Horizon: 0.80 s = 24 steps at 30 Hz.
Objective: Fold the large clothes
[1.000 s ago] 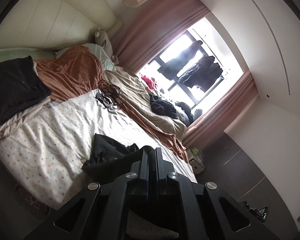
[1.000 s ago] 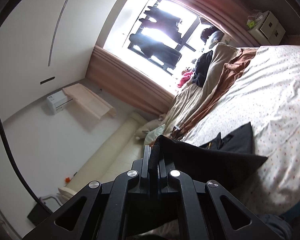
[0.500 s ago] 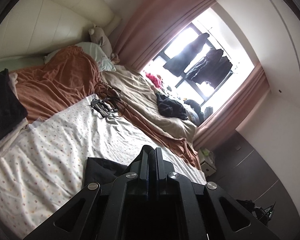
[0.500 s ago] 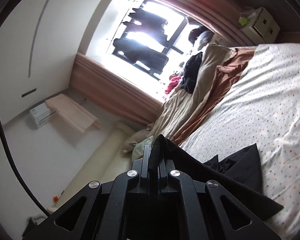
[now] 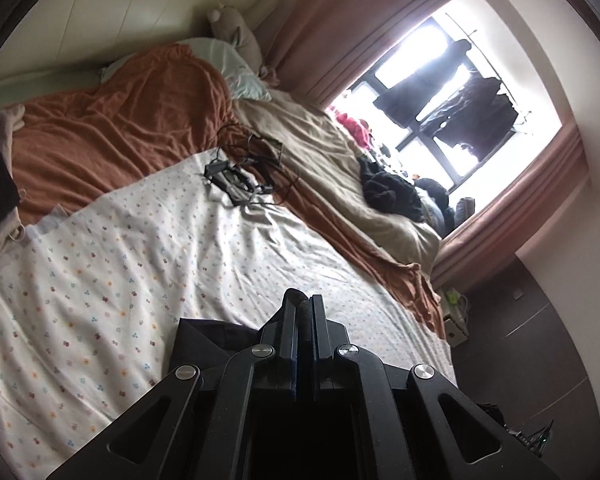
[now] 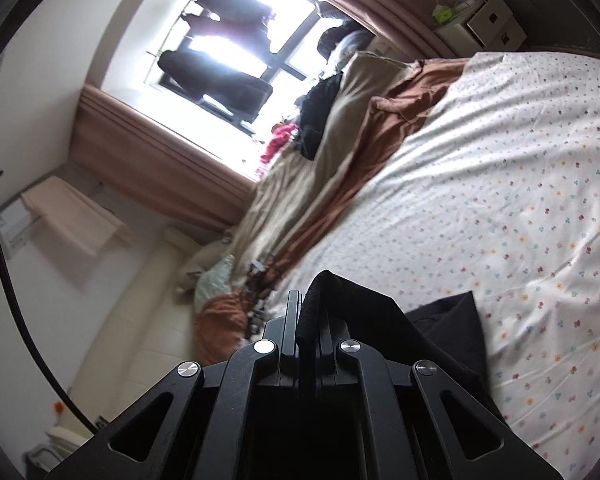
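Observation:
A black garment hangs between my two grippers over the flowered white bed sheet. My right gripper is shut on a fold of its edge, which bulges up between the jaws; the cloth drapes down to the right. My left gripper is shut on another edge of the garment, which shows as a dark flap left of the jaws, above the sheet. Most of the garment is hidden under the grippers.
A brown blanket and beige duvet lie at the far side of the bed. Cables and a black device lie on the sheet. A dark clothes pile sits by the window. A small white cabinet stands beside the bed.
Both grippers stayed shut on the garment and drew back over the bed. The folded black pile at the left has slid nearly out of the left wrist view.

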Each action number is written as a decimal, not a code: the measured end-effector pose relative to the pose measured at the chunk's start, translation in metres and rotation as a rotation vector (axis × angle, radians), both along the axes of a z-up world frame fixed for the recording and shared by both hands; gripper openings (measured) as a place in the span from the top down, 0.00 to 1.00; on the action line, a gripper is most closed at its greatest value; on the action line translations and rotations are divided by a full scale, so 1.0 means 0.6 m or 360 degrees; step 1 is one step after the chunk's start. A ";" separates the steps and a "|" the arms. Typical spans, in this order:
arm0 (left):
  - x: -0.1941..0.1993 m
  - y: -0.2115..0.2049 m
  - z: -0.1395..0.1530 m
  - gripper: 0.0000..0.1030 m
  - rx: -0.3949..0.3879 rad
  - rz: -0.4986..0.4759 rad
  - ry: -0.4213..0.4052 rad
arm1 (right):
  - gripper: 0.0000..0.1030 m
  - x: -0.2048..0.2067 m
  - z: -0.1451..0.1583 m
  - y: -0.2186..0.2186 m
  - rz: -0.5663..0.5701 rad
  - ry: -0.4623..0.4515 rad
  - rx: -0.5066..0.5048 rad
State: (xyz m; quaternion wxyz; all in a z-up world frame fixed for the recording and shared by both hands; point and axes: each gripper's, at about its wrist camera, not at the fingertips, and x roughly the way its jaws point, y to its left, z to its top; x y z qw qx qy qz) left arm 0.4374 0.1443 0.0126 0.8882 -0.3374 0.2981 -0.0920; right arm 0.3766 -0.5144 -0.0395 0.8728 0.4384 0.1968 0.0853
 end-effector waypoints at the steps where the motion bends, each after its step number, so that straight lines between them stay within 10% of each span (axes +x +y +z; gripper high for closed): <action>1: 0.009 -0.002 -0.012 0.96 0.0008 0.0003 0.0015 | 0.95 0.006 -0.008 0.000 0.0005 0.0020 0.0001; 7: 0.045 -0.008 -0.088 0.94 -0.0040 0.0039 0.0166 | 0.92 0.039 -0.069 0.004 -0.0013 0.0152 -0.0005; 9: 0.054 -0.008 -0.116 0.75 -0.0032 0.0057 0.0259 | 0.87 0.048 -0.082 0.015 -0.0044 0.0251 -0.0081; 11: 0.056 -0.005 -0.137 0.28 -0.0051 0.0063 0.0298 | 0.64 0.053 -0.090 0.022 -0.0049 0.0316 -0.0139; 12: 0.053 -0.003 -0.139 0.23 -0.0069 0.0074 0.0280 | 0.50 0.052 -0.092 0.021 -0.0057 0.0317 -0.0135; 24: 0.046 -0.026 -0.121 0.20 0.0208 0.0064 0.0332 | 0.45 0.034 -0.117 0.000 -0.0199 0.0522 -0.0195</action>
